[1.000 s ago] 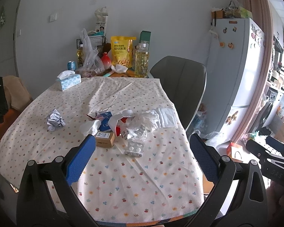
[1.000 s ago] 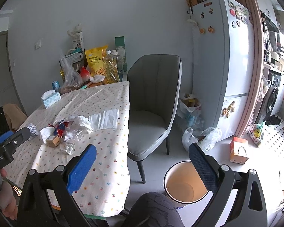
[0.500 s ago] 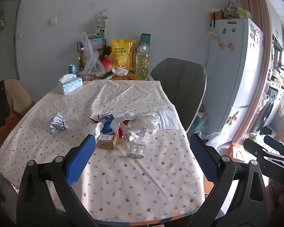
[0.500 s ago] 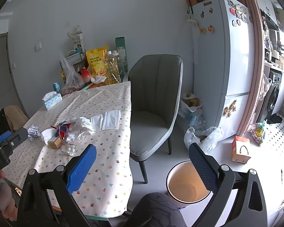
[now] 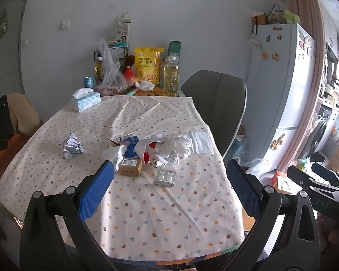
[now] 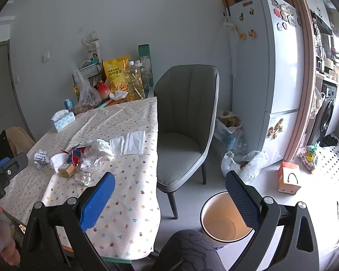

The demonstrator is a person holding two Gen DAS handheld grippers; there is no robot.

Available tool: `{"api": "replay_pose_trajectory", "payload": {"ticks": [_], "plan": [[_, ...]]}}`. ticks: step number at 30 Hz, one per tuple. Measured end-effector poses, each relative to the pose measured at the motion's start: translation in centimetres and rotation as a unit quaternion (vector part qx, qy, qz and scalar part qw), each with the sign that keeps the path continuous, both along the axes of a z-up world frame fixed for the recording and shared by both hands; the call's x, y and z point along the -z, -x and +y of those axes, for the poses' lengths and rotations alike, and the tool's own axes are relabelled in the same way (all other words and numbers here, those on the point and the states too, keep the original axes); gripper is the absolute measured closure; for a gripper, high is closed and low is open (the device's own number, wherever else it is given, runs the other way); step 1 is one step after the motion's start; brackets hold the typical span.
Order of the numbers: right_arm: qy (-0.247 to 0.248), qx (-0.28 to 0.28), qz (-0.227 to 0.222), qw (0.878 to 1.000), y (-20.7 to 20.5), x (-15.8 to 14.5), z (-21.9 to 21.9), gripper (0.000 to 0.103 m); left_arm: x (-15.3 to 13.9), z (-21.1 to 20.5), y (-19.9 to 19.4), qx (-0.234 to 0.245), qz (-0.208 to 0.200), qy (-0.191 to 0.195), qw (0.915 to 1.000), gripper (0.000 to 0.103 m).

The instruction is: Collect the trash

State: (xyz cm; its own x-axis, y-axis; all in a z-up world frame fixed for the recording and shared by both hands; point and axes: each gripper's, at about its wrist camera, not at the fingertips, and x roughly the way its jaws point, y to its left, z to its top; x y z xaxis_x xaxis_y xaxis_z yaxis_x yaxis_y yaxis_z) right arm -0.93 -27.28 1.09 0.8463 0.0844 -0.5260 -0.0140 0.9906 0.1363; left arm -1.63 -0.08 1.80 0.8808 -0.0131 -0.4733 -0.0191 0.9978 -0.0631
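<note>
On the table (image 5: 147, 214) there is one ball of crumpled paper (image 5: 72, 146), one small brown box (image 5: 130, 167), one pack of pills (image 5: 165, 177), two flat white napkins (image 6: 128, 143) side by side, and one tissue box (image 5: 85, 99). At the far end stand one yellow snack bag (image 5: 147, 65), one blue can (image 5: 88, 82), and one red bottle (image 5: 129, 76). On the floor there is one gray chair (image 6: 185, 122), one round bin (image 6: 221, 221), and one fridge (image 6: 271, 67).

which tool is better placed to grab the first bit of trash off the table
Left. The left tool is open and faces the pill pack and small box; the right tool points off the table edge toward the bin.
</note>
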Motion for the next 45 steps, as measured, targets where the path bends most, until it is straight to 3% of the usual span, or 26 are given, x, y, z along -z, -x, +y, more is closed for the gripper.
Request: {"api": "replay_pose_trajectory", "payload": {"ticks": [19, 26, 32, 37, 45], "plan": [[-0.022, -0.016, -0.011, 1.000, -1.1, -0.6, 1.0, 0.007, 0.4, 1.5, -0.8, -0.013, 0.007, 0.006, 0.9999, 0.004], [-0.023, -0.059, -0.011, 0.998, -3.0, -0.4, 3.8, 0.007, 0.5, 4.6, -1.8, -0.046, 0.012, 0.005, 0.9989, 0.004], [-0.059, -0.110, 0.008, 0.992, -5.4, 0.2, 6.3, 0.007, 1.2, 7.8, -3.1, -0.062, 0.023, 0.015, 0.9977, 0.005], [-0.065, -0.137, 0.016, 0.988, -6.9, 1.0, 8.2, 0.009, 2.6, 9.5, -4.5, -0.067, 0.046, 0.024, 0.9964, 0.016], [-0.069, -0.162, 0.046, 0.983, -9.2, 3.1, 9.3, 0.021, 5.7, 10.1, -8.1, -0.064, 0.083, 0.037, 0.9938, 0.030]]}}
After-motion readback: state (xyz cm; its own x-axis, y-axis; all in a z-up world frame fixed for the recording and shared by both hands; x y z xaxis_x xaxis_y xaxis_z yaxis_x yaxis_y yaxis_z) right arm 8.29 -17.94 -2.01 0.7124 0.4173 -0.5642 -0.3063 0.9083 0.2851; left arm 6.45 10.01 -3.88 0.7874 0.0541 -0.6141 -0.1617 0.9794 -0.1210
